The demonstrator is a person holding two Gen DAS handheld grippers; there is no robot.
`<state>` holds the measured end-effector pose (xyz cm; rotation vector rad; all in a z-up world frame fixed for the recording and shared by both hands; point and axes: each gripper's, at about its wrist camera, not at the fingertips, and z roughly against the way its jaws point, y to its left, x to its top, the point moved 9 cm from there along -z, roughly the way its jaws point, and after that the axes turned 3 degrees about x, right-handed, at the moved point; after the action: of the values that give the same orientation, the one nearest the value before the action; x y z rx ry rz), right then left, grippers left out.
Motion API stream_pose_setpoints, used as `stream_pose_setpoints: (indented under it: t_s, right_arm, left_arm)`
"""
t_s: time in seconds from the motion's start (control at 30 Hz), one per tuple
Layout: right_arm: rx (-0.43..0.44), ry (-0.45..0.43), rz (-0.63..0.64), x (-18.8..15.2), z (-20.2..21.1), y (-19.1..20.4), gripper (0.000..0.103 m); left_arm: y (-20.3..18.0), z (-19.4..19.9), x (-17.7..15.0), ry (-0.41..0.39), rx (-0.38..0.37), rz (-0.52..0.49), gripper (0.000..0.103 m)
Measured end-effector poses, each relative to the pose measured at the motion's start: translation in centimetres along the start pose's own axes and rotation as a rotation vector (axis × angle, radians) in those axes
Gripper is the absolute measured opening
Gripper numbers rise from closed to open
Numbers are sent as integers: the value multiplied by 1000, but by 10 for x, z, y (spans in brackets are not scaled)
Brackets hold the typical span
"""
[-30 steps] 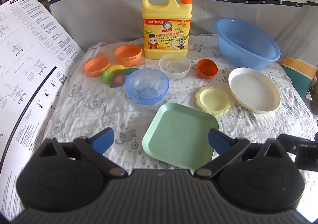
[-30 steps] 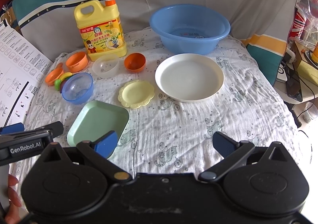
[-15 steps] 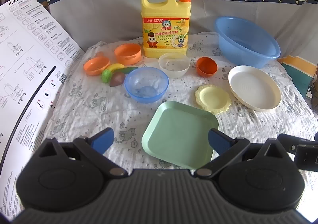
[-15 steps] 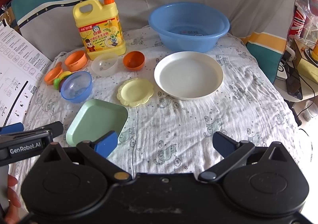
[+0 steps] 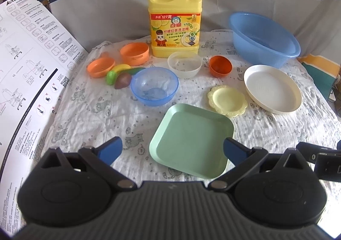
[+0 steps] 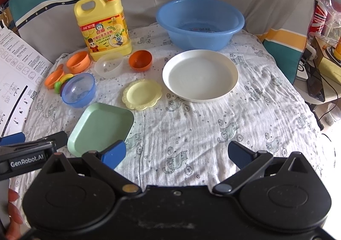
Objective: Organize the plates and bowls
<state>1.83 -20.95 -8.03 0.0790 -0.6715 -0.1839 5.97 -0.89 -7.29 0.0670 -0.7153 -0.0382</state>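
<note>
Both grippers hover low over the near edge of the cloth (image 6: 191,133); left gripper (image 5: 172,147) jaws wide, nothing between them but the near half of the green plate (image 5: 191,139) below; right gripper (image 6: 175,152) jaws wide over bare cloth.

Green plate: square, lying flat, one corner toward 6 o'clock, diagonal running 12 to 6 in the left view; yellow plate (image 5: 227,101) just beside its 1 o'clock corner, apart from it; white plate (image 5: 272,88) at 2 o'clock, near the cloth's right edge; blue bowl (image 5: 154,86) at 11 o'clock, clear bowl (image 5: 184,64) and orange bowl (image 5: 220,66) behind; basin (image 5: 264,38) far at 1 o'clock; jug (image 5: 175,20) at 12 o'clock.

Open room: wide bare cloth from 3 to 5 o'clock of the white plate in the right view.

Right view alone shows the left gripper's side, low at 9 o'clock, and the drop past the cloth's right edge; left view alone shows the toy fruit (image 5: 119,74) clearly.
</note>
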Motion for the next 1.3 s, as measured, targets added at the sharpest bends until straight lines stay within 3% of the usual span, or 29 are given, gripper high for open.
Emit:
stream_pose_setpoints:
  t_s: [0.57,0.7,1.13,1.3]
  right_arm:
    - [46,20,-39,4,-23,-14,103]
    - [59,-10,-71,8,-31,-26,103]
    - [-40,-119,-49,57,-81,-94,103]
    - [-73,-102,-83,79,-109,-122,103]
  left_arm:
    - [-16,-21,-2,35,8,-46,103]
    - [-22,-31,-1,47,6,-59,103]
    - [-71,-84,34,37,-70,-123,103]
    - [-105,-110,63,22,-111,-157,103]
